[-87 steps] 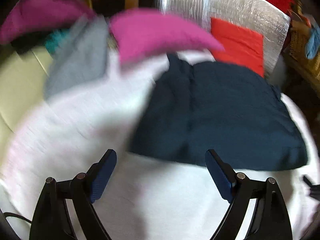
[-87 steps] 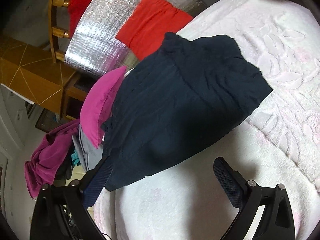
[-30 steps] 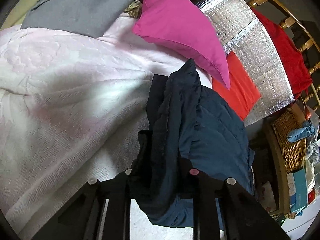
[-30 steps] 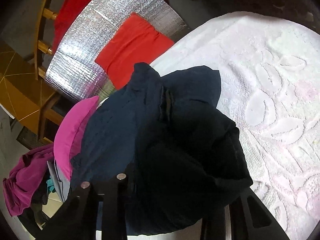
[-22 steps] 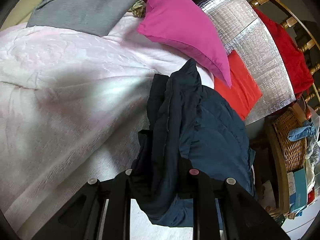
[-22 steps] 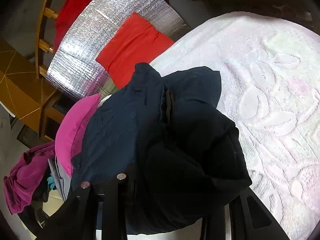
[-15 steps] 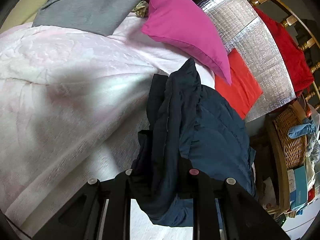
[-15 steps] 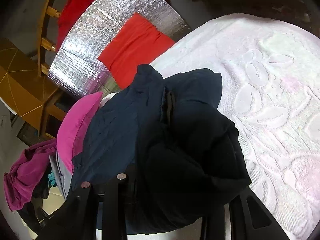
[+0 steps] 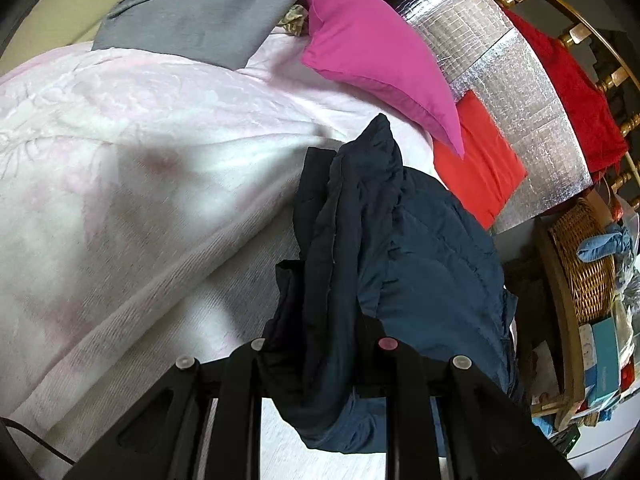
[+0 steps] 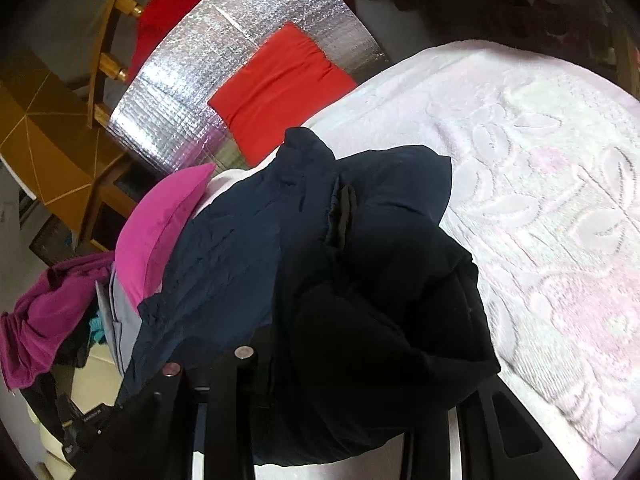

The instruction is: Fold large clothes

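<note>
Navy quilted fabric fills the centre of both wrist views: the dark blue garment (image 9: 420, 248) is bunched and lifted off the pale pink embossed blanket (image 9: 132, 168), no longer lying spread flat as it did about three seconds ago. The left gripper (image 9: 320, 344) has its fingers drawn close together, clamped on a gathered edge of the garment, where earlier they stood wide apart and empty. The right gripper (image 10: 340, 368) is likewise closed on a thick bundle of the same cloth, the fabric draping over and hiding its pads. Over the last second the hold and the fold lines show almost no change; only the background drifts slightly, indicating a slow carry. Judgement: both lower corners have been picked up and are being brought toward the far edge, so a half-fold is under way but not yet laid down. The garment's far end lies close to the magenta pillow (image 9: 376, 64), with the red cushion (image 9: 480, 168) against the silver foil panel (image 9: 500, 80) just beyond; the grey garment (image 9: 200, 12) lies well apart. Risk noted: uneven bunching may leave a crooked fold on release.
</note>
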{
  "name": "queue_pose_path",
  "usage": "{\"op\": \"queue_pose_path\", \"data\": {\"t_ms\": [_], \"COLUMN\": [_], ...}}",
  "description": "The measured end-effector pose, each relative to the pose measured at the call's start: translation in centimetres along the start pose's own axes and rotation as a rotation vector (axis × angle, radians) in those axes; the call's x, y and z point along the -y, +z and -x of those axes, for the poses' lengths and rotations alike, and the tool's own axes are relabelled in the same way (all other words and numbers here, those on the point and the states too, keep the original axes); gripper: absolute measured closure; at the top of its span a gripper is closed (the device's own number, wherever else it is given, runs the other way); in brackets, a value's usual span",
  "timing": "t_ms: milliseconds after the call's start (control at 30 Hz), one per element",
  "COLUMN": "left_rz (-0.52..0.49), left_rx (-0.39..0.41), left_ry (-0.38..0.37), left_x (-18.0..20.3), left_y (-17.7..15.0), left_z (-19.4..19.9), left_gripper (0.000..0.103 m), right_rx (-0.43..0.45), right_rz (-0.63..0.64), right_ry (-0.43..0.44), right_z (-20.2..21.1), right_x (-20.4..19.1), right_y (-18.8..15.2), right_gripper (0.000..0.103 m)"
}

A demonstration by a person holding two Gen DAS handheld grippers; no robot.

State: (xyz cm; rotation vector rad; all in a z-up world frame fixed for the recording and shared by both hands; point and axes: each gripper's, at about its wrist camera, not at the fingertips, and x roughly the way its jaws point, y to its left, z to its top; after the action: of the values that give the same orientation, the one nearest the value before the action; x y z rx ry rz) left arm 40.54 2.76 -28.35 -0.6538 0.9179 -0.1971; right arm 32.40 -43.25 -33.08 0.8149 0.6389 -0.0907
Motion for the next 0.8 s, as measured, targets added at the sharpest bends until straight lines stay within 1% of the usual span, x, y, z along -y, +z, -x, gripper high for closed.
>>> {"op": "queue_pose_path", "data": {"t_ms": [200, 333, 800], "left_rz": [0.004, -0.001, 0.031], "left_rx": [0.002, 0.005, 0.000], "left_ry": [0.014, 0.019, -0.002], "left_x": [-0.5, -0.9, -3.0], "left_y": [-1.4, -2.4, -5.0], "left_z": [1.1, 1.8, 4.6], "left_gripper": [0.083, 0.083, 0.083], "right_rx": [0.001, 0.005, 0.013], "right_rz": [0.037, 0.024, -0.001], "right_ry": [-0.013, -0.011, 0.006], "right_z": [1.3, 2.2, 4.4], "right_x": [0.2, 0.6, 1.2], "right_y": [-1.0, -1.6, -3.7], "right_gripper": [0.067, 0.067, 0.067]}}
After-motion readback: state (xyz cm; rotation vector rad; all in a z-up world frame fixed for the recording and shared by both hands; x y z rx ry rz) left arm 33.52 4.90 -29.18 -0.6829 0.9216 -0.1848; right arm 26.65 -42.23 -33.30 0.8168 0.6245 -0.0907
